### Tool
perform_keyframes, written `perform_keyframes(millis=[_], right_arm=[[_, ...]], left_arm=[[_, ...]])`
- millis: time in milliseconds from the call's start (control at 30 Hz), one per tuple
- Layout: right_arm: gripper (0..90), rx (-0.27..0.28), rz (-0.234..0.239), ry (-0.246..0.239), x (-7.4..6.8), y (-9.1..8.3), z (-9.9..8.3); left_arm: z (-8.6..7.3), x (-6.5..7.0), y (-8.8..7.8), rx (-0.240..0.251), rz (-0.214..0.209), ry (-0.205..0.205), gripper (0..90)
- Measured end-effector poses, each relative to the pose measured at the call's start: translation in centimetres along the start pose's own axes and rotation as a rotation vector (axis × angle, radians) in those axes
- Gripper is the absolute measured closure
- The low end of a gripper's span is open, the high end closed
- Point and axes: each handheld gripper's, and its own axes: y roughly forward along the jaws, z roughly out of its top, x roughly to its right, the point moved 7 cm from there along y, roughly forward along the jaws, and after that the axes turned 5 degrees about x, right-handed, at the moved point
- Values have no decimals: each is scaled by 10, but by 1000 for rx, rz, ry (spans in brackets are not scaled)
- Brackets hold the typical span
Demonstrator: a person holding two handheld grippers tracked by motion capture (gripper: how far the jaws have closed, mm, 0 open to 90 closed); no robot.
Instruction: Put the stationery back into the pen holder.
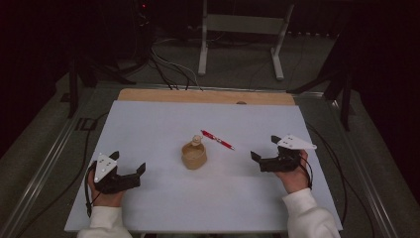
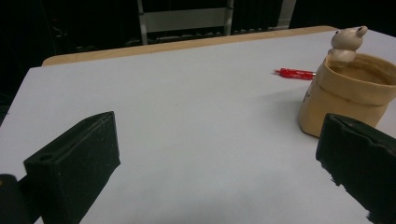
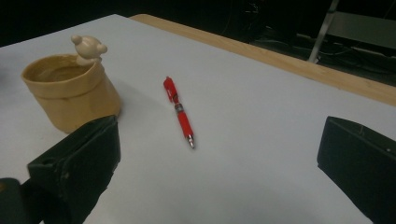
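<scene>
Nearest the person, two white sleeves come in from the bottom edge of the high view. The left claw (image 1: 130, 166) rests low over the pale desk (image 1: 163, 124) at its near left side, jaws spread apart with nothing between them. The right claw (image 1: 265, 147) sits at the near right side, held a little farther forward, its jaws also spread wide and empty; a grey three-cornered plate tops each one.

Between the two claws and a little farther back stands a tan cup (image 1: 193, 155), upright, well apart from both. In the left gripper view the cup (image 2: 348, 95) appears just behind the right-hand jaw, though whether they touch is hard to judge from that angle; the high view suggests a clear gap. A small pale figure (image 2: 346, 43), perhaps a bear, perches on the cup's rim.

Just beyond the cup, to its right, a red pen (image 1: 217, 140) lies flat on the desk, near the cup but not touching it. In the right gripper view the pen (image 3: 179, 111) lies ahead between the open jaws, its tip pointing toward the camera.

The desk's wooden far edge (image 1: 198, 95) lies farthest back.
</scene>
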Motion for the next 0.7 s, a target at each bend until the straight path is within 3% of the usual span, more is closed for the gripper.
perform_keyframes(millis=[333,700], right_arm=[[0,-30,20,-22,-2,26,10],[0,-106,51,-20,-10,55,4]], left_arm=[[0,0,0,-5,4,10,1],[-1,0,1,-9,4,9,1]])
